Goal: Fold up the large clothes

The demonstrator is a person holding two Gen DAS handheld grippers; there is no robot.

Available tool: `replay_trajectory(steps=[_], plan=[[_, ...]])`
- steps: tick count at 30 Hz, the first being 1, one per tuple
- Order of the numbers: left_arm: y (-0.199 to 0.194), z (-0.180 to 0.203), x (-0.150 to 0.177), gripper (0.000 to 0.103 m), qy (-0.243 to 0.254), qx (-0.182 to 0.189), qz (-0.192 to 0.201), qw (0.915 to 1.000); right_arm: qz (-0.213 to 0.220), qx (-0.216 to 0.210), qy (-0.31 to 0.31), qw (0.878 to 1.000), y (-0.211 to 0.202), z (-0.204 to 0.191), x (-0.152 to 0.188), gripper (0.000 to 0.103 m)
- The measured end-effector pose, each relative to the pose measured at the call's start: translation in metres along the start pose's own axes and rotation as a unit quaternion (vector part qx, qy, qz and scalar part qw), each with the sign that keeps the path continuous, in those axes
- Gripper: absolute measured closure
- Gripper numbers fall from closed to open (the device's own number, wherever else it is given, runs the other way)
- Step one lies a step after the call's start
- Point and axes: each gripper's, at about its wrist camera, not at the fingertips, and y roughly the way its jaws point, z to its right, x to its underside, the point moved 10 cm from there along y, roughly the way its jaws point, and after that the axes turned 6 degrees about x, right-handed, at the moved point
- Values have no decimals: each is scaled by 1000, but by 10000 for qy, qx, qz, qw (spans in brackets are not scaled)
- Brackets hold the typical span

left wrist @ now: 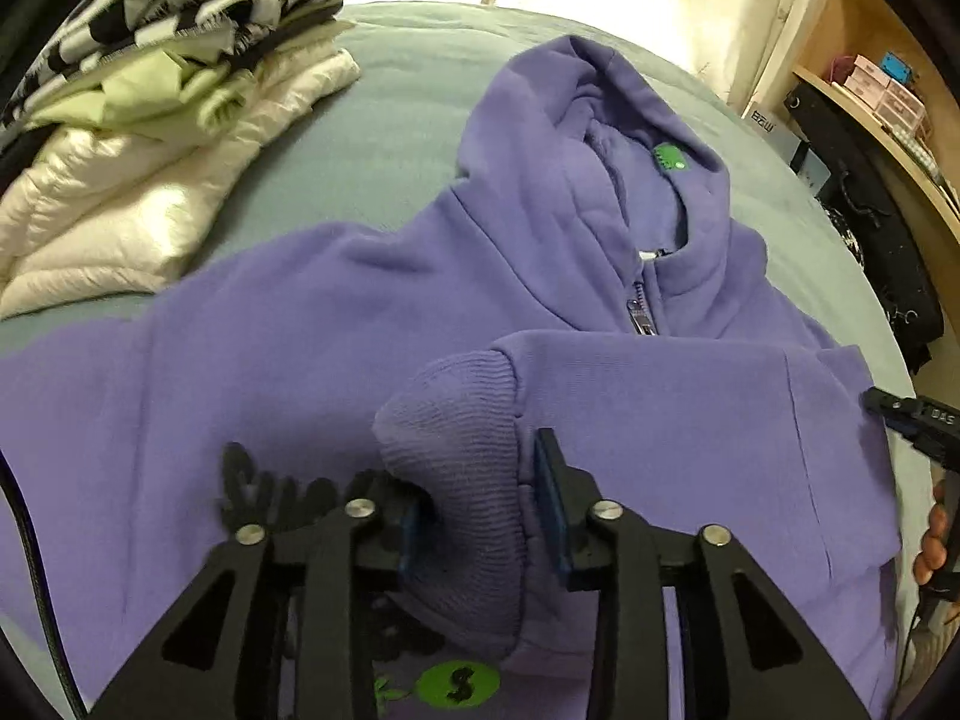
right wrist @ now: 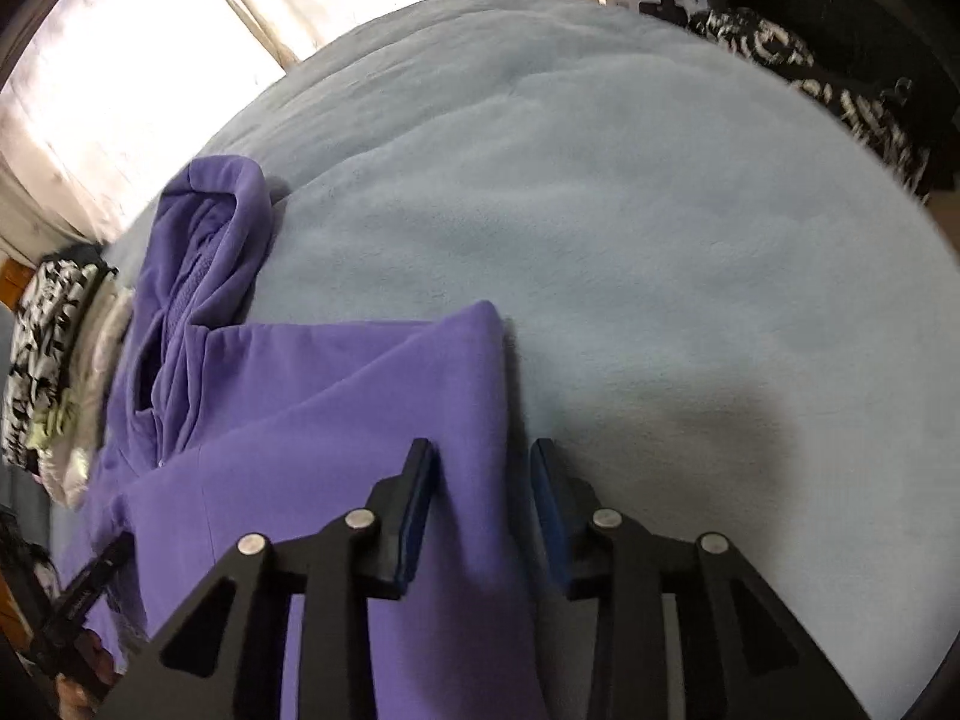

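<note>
A purple zip hoodie (left wrist: 336,324) lies front up on the grey-blue bed (left wrist: 396,84), hood toward the far side. Its right sleeve is folded across the chest. My left gripper (left wrist: 480,492) is open, its jaws on either side of the ribbed sleeve cuff (left wrist: 456,456), which bunches up between them. My right gripper (right wrist: 483,486) is open over the folded right edge of the hoodie (right wrist: 336,420), with the fold's edge between its jaws. The right gripper also shows in the left wrist view (left wrist: 912,420) at the hoodie's right side.
A stack of folded clothes (left wrist: 138,120), white puffer under green and black-white pieces, sits at the bed's far left. A wooden shelf with boxes (left wrist: 882,90) and dark bags stands to the right. The bed surface (right wrist: 630,240) right of the hoodie is bare.
</note>
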Motion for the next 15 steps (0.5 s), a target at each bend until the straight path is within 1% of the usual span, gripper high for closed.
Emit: replay_trajectory(steps=[1, 3, 4, 5, 6, 7, 8, 9, 12, 13, 15], plan=[[-6, 0, -1, 69, 14, 16, 18, 10000, 137, 70, -86, 9998, -12, 0, -1, 69], [-16, -3, -3, 59, 0, 3, 72, 10000, 370, 116, -217, 9990, -35, 3, 1, 69], [-21, -5, -3, 56, -8, -46, 91, 9999, 486, 106, -273, 9984, -46, 2, 4, 69], [-28, -7, -5, 50, 7, -183, 123, 9998, 542, 80, -304, 9980, -54, 2, 7, 68], [-34, -11, -7, 46, 44, -428, 216, 9988, 554, 10, -334, 9979, -61, -1, 12, 66], [-40, -15, -9, 43, 69, -597, 304, 9977, 512, -72, -360, 9980, -64, -5, 18, 62], [-45, -19, -13, 42, 79, -791, 419, 9960, 424, -192, -395, 9981, -67, -10, 28, 61], [-48, -21, -15, 42, 29, -839, 458, 9954, 354, -253, -428, 9981, -67, -16, 34, 61], [-55, -11, -15, 42, -130, -490, 521, 9974, 153, -438, -671, 9967, -64, -44, 57, 61], [-56, -3, -14, 42, -79, -413, 544, 9976, 94, -462, -801, 9957, -61, -56, 66, 61], [-57, 11, -8, 42, 75, -373, 557, 9977, 17, -569, -1044, 9929, -55, -81, 79, 61]])
